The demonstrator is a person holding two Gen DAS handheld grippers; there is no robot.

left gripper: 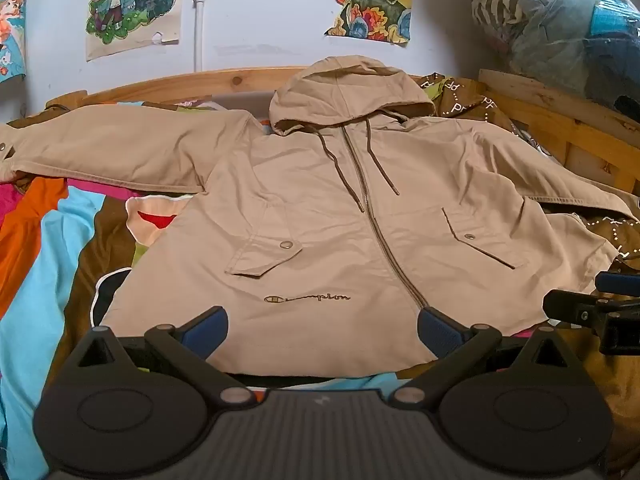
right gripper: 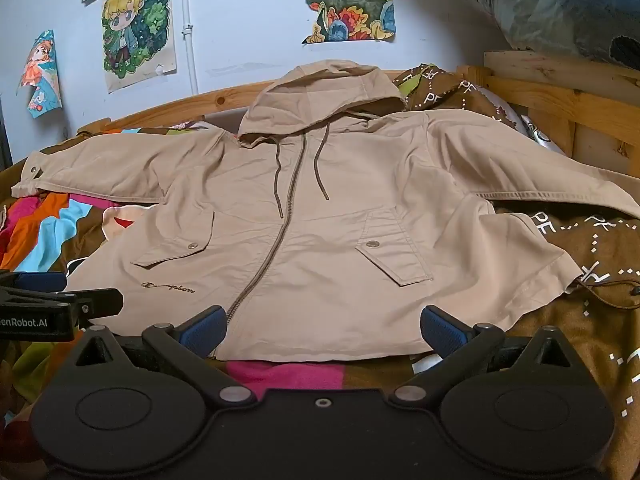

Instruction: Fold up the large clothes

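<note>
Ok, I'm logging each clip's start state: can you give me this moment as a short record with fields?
garment: tan hooded jacket, front up, zipped
sleeves: both spread out sideways
hood: flat at the far end, toward the wall
surface: patterned blanket on a wooden-framed bed
left tool: open, at the near hem, holding nothing
right tool: open, at the near hem, holding nothing
folding: not yet begun
</note>
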